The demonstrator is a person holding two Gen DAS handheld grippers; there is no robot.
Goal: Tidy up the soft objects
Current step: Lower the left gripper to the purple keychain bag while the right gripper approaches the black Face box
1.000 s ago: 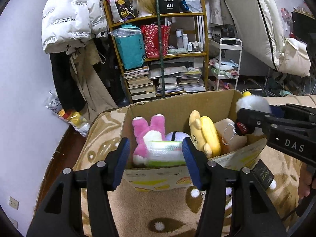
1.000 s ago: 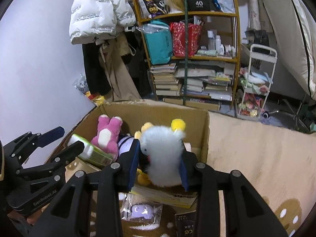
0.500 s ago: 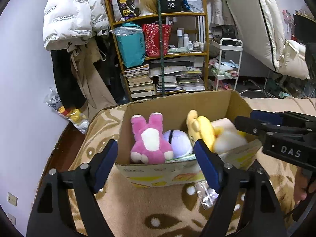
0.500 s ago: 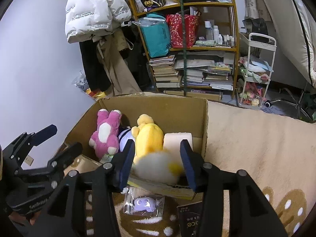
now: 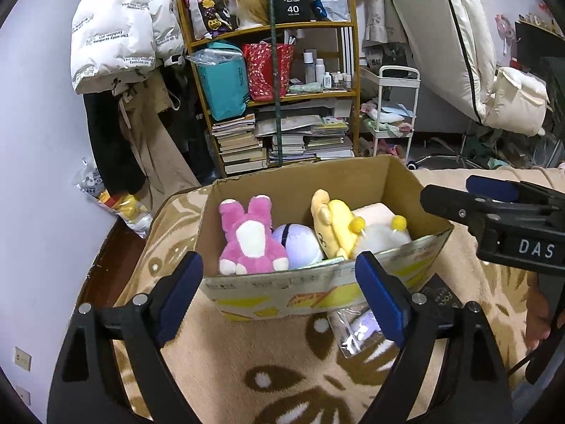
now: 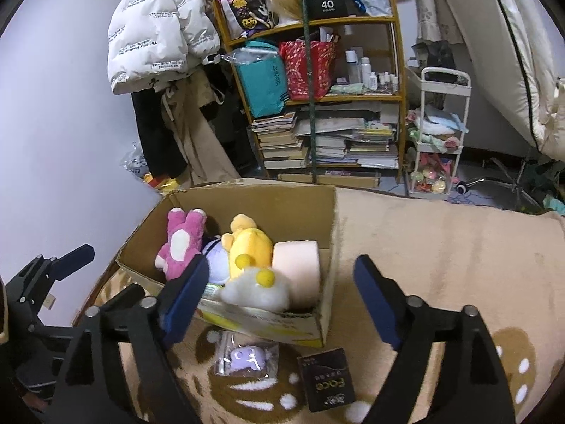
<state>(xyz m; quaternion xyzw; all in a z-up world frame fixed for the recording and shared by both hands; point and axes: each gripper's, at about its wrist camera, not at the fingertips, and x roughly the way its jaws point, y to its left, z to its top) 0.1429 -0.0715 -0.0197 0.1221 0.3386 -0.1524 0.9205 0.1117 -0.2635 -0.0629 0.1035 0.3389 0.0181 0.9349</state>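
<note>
A cardboard box (image 5: 317, 286) (image 6: 247, 208) sits on a beige patterned blanket. Inside lie a pink plush (image 5: 250, 240) (image 6: 180, 243), a purple ball plush (image 5: 300, 243), a yellow plush (image 5: 335, 222) (image 6: 250, 243), a cream foam block (image 6: 296, 261) and a white fluffy toy with yellow pompoms (image 5: 378, 236) (image 6: 254, 289). My left gripper (image 5: 279, 265) hovers before the box's near wall, jaws opening, nothing between them. My right gripper (image 6: 280, 266) hangs near the box's right corner, jaws also opening and holding nothing.
A bagged purple toy (image 6: 243, 357) and a black carton (image 6: 326, 378) lie on the blanket (image 5: 247, 371) in front of the box. Behind stand a crowded bookshelf (image 5: 282, 88), a white trolley (image 6: 438, 134) and hanging coats. A hand shows at the right edge (image 5: 536, 321).
The left gripper let go of a green pack, which dropped into the box. The right gripper let go of the white fluffy toy, now lying in the box. Both opened and drew back.
</note>
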